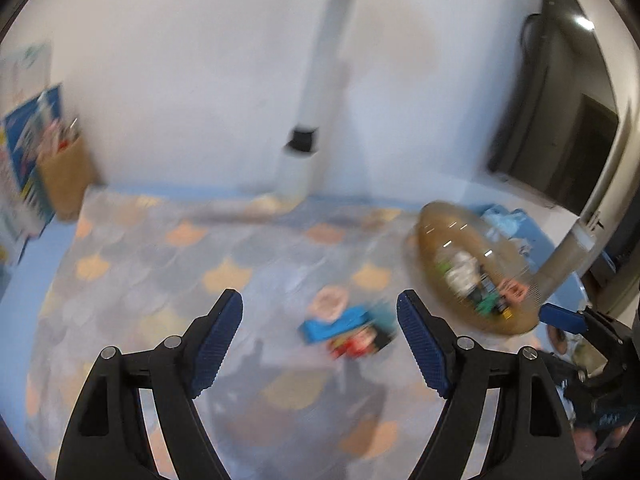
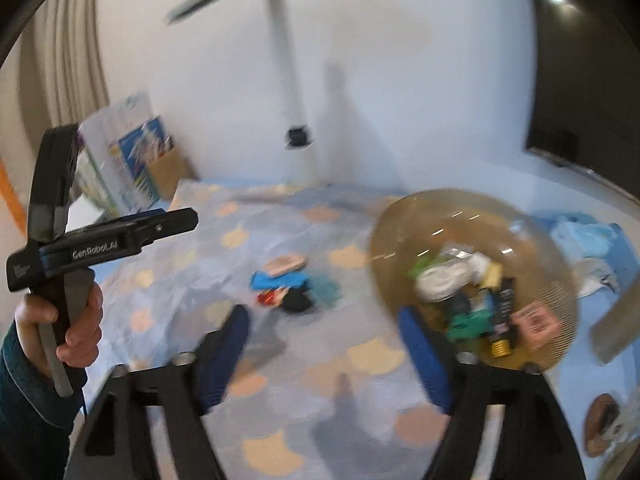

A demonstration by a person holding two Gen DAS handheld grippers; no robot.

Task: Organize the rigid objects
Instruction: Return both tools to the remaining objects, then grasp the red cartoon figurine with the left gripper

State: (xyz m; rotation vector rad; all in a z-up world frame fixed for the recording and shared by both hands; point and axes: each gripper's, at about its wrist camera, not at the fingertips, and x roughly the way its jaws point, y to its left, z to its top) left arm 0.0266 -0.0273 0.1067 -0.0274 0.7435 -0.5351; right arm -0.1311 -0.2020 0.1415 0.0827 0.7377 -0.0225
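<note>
A small pile of loose objects (image 1: 348, 328) lies on the patterned cloth: a blue piece, a pink one, something red and something black, all blurred. My left gripper (image 1: 319, 300) hovers open just in front of the pile, with nothing between its blue pads. To the right stands a brown see-through bowl (image 1: 436, 224) holding several items. In the right wrist view my right gripper (image 2: 322, 314) is open and empty, between the pile (image 2: 292, 284) and the bowl (image 2: 420, 220). A hand holds the left gripper (image 2: 180, 220) at that view's left edge.
A cardboard box (image 1: 66, 176) with packets stands at the back left by the wall. A white lamp post (image 1: 316, 120) rises at the back middle. A dark screen (image 1: 560, 140) is at the right. Blue plastic bags (image 2: 580, 236) lie behind the bowl.
</note>
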